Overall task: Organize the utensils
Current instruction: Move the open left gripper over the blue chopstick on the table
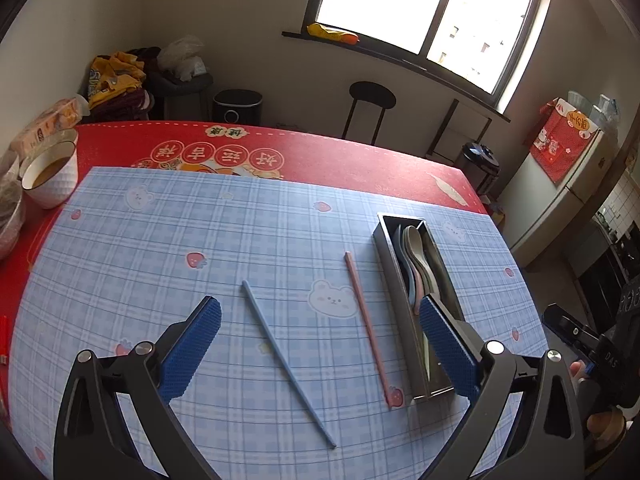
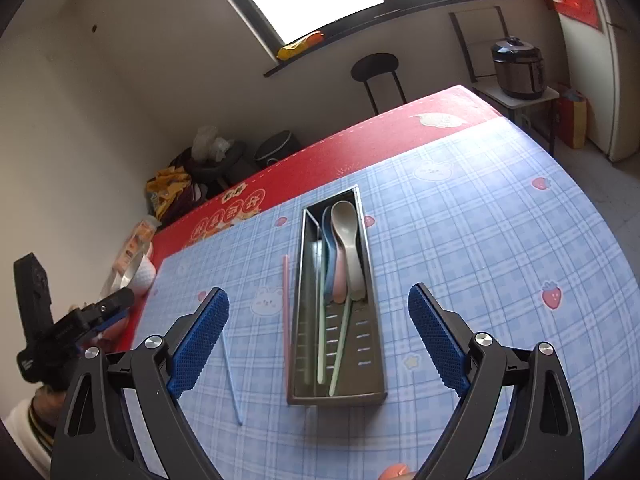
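Note:
A blue chopstick (image 1: 286,362) and a pink chopstick (image 1: 369,330) lie loose on the blue plaid mat (image 1: 160,264). To their right a metal utensil tray (image 1: 400,304) holds grey, pink and blue spoons (image 2: 346,248) and two green chopsticks (image 2: 332,350). My left gripper (image 1: 320,316) is open and empty above the two loose chopsticks. My right gripper (image 2: 319,304) is open and empty above the tray (image 2: 298,320). The blue chopstick (image 2: 231,376) and pink chopstick (image 2: 286,304) also show left of the tray in the right wrist view.
A white bowl (image 1: 50,178) with brownish contents and a box (image 1: 46,122) stand at the table's far left. The red tablecloth (image 1: 320,152) shows beyond the mat. A stool (image 1: 370,106), a bin and a fridge (image 1: 568,184) stand past the table.

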`<state>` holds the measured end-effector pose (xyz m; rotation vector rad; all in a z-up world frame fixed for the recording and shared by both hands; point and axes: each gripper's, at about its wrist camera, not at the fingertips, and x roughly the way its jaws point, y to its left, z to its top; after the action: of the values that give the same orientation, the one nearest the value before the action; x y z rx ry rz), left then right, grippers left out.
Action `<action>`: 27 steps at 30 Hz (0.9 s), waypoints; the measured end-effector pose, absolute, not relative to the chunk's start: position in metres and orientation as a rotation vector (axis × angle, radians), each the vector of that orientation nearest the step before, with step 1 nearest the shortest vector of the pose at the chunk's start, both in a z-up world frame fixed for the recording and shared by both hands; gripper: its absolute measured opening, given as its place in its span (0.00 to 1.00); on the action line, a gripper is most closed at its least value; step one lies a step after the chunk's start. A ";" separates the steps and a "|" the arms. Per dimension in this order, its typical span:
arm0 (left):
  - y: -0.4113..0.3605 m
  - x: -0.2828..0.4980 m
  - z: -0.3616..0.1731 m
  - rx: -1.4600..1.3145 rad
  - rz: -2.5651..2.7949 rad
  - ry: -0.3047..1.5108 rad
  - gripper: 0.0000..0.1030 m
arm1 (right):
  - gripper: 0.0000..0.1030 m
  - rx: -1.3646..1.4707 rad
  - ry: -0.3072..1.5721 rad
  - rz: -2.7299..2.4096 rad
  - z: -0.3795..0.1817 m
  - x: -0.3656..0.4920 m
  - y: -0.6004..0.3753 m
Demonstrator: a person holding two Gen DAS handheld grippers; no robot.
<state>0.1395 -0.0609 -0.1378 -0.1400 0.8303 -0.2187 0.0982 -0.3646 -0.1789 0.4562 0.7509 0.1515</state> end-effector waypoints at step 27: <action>-0.020 0.108 -0.134 -0.156 -0.234 0.785 0.90 | 0.86 0.247 0.722 -0.041 -0.151 0.095 -0.288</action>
<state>0.1084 -0.0202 -0.1337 -0.1559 0.7845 -0.2341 0.0954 -0.2875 -0.1513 0.2470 0.7218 -0.0408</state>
